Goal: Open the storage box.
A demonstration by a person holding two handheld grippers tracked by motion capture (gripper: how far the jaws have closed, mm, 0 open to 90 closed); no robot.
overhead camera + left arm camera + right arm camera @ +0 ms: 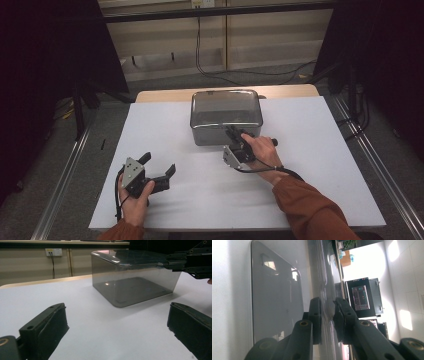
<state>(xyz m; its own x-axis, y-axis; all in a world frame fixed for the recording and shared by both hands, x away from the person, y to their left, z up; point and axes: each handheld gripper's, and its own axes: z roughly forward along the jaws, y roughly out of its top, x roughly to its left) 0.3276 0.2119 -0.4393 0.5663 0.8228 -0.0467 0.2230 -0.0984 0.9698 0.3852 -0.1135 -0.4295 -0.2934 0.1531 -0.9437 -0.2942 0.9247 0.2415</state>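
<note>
A shiny rectangular steel container [220, 135] stands at the back middle of the white tabletop [310, 165]. My right gripper [233, 133] is at its near wall, jaws shut on the top rim. In the right gripper view the two jaws straddle that thin steel edge [325, 290], one on each side, with the gripper [327, 303] turned on its side. My left gripper [160, 164] rests low at the front left, open, nothing between its fingers. In the left gripper view the left gripper [117, 308] faces the container [120, 287], with the right gripper [167, 263] on the rim.
A wooden strip [165, 95] runs behind the white top. Cables [210, 70] lie on the floor beyond, and metal rails [65, 170] flank the table. Bare white surface spreads between the two hands and to the container's right.
</note>
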